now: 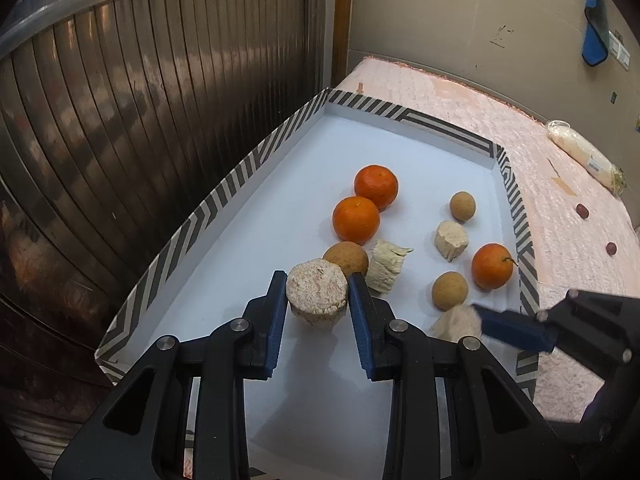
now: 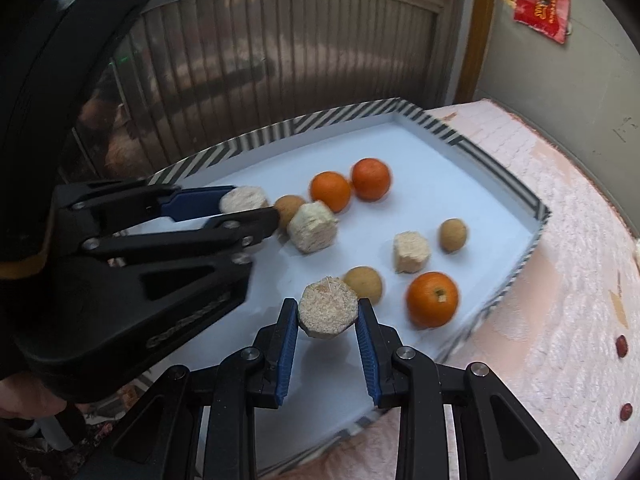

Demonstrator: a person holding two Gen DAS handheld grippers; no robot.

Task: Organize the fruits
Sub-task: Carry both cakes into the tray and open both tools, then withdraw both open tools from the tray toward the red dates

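A white tray with a striped rim (image 1: 224,196) (image 2: 496,168) holds three oranges, three brown round fruits and pale fibrous chunks. My left gripper (image 1: 318,282) is shut on a round pale chunk (image 1: 316,300), just in front of a brown fruit (image 1: 347,258). My right gripper (image 2: 327,306) is shut on another pale chunk (image 2: 326,314), beside a brown fruit (image 2: 364,283) and an orange (image 2: 432,299). In the right wrist view the left gripper (image 2: 252,202) comes in from the left with its chunk (image 2: 243,198). Two oranges (image 1: 376,186) (image 1: 356,220) lie touching mid-tray.
The tray rests on a pink quilted cloth (image 1: 580,264). Two small red fruits (image 1: 583,211) (image 1: 611,248) and a wrapped pale packet (image 1: 584,156) lie on the cloth to the right. A ribbed metal shutter (image 1: 120,140) stands close along the tray's left side.
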